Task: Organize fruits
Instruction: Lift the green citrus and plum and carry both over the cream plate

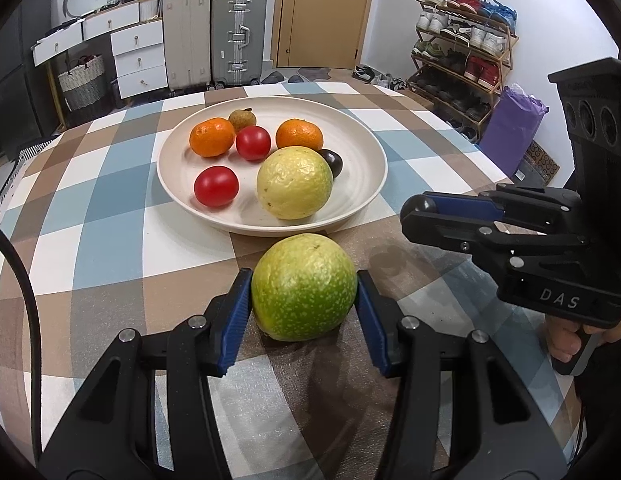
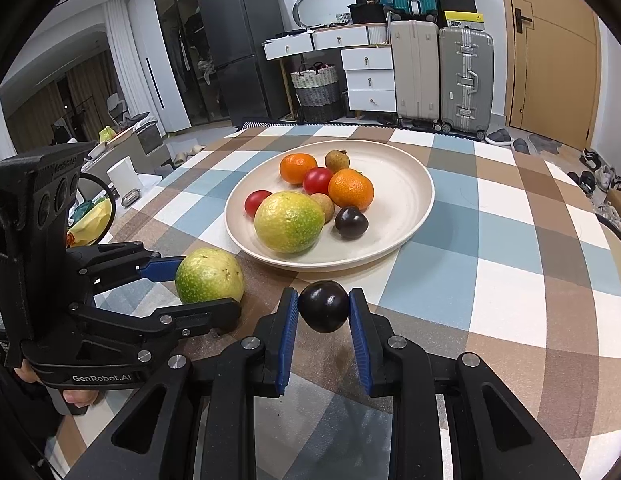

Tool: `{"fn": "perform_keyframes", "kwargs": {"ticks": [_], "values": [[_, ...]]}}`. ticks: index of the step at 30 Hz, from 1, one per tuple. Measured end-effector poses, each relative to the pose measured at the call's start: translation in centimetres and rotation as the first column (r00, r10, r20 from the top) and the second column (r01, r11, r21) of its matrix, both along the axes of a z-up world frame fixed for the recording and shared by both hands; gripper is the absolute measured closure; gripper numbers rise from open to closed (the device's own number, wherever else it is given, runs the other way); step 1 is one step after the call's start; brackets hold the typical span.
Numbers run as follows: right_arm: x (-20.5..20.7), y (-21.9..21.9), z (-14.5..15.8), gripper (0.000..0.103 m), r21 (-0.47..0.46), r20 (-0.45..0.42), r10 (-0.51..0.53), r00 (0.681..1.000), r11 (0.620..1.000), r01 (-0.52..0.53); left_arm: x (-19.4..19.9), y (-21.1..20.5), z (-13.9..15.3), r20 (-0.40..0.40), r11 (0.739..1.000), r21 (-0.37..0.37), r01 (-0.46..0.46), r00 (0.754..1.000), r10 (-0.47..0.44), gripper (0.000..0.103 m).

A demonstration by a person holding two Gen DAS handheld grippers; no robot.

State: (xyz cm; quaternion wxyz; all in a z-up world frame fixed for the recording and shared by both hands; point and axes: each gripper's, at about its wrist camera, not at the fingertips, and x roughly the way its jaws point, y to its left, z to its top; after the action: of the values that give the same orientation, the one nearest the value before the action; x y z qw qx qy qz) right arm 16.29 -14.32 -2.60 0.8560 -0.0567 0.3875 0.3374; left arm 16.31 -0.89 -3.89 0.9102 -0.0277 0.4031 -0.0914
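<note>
A cream plate [image 1: 362,136] [image 2: 406,184] on the checked table holds two oranges [image 1: 211,137], two red tomatoes [image 1: 215,186], a yellow-green passion fruit [image 1: 294,182] [image 2: 288,222], brown longans [image 1: 242,119] and a dark plum [image 2: 351,222]. My left gripper [image 1: 304,292] is shut on a green passion fruit [image 1: 304,286] [image 2: 209,276] just in front of the plate. My right gripper [image 2: 323,308] is shut on a second dark plum [image 2: 323,306], near the plate's front rim; it shows from the side in the left wrist view [image 1: 418,210].
The table's far edge [image 2: 350,128] faces suitcases [image 1: 238,36], white drawers [image 1: 138,56] and a door. A shoe rack [image 1: 462,52] and purple bag [image 1: 510,128] stand off the table's right side. A woven basket [image 2: 316,90] stands on the floor.
</note>
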Motion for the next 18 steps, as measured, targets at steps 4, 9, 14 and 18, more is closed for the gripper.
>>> {"fn": "perform_keyframes", "kwargs": {"ticks": [4, 9, 14, 18], "values": [[0.0, 0.0, 0.0, 0.077, 0.000, 0.002, -0.001, 1.000, 1.000, 0.001, 0.0, 0.2, 0.0, 0.000, 1.000, -0.002, -0.002, 1.000, 0.002, 0.055], [0.0, 0.0, 0.1, 0.077, 0.009, 0.005, -0.003, 1.000, 1.000, 0.003, -0.2, 0.4, 0.2, 0.017, 1.000, -0.012, -0.008, 1.000, 0.008, 0.055], [0.0, -0.4, 0.5, 0.077, 0.029, 0.018, -0.016, 1.000, 0.999, 0.016, -0.5, 0.9, 0.8, 0.044, 0.999, -0.024, -0.030, 0.999, 0.031, 0.055], [0.0, -0.6, 0.7, 0.077, 0.047, 0.026, -0.024, 0.999, 0.999, 0.023, -0.7, 1.6, 1.6, 0.070, 0.998, -0.032, -0.059, 0.996, 0.061, 0.055]]}}
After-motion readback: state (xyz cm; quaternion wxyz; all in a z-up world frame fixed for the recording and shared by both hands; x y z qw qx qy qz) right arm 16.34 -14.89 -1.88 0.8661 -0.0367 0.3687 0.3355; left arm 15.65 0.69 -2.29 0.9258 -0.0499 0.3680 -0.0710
